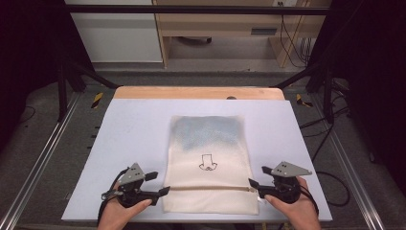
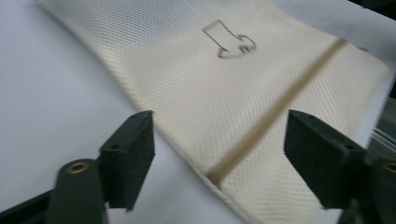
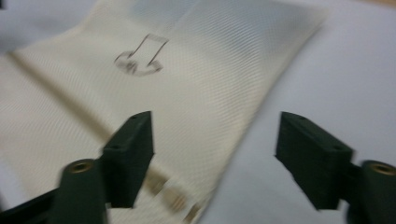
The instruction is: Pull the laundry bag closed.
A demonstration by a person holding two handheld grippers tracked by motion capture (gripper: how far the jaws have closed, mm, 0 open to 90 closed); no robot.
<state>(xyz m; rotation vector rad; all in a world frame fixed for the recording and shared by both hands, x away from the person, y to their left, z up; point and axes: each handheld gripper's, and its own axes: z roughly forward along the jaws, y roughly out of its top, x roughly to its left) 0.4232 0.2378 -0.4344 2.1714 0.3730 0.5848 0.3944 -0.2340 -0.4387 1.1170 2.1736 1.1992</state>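
A: What's the room like around you?

B: Dark on both sides. Ahead of me there's a grey floor (image 1: 230,64), a pale wooden cabinet (image 1: 215,28) with cables hanging by it, and black frame bars (image 1: 191,9) around the table (image 1: 139,124). The table has a pale bluish-white top with a strip of bare wood along the far edge.

A: And what lies on it?

B: A cream cloth bag (image 1: 208,163), flat, in the middle of the near half of the table. Its far part looks greyish, as if something dark sat inside. A zip (image 1: 210,188) runs straight across it close to my edge.

A: Any writing or brand on it?

B: No words I can read. There's one small black line drawing (image 1: 208,163) near the middle of the cloth, a boxy outline with a curl at its foot.

A: Where are your tongs?

B: My left gripper (image 1: 159,184) sits at the bag's left edge, level with the zip; in the left gripper view (image 2: 218,154) the jaws stand wide apart with the zip's end between them, nothing pinched. My right gripper (image 1: 257,176) is at the right edge by the other end of the zip; its jaws (image 3: 215,154) are spread too, straddling the bag's edge without pressing on it.
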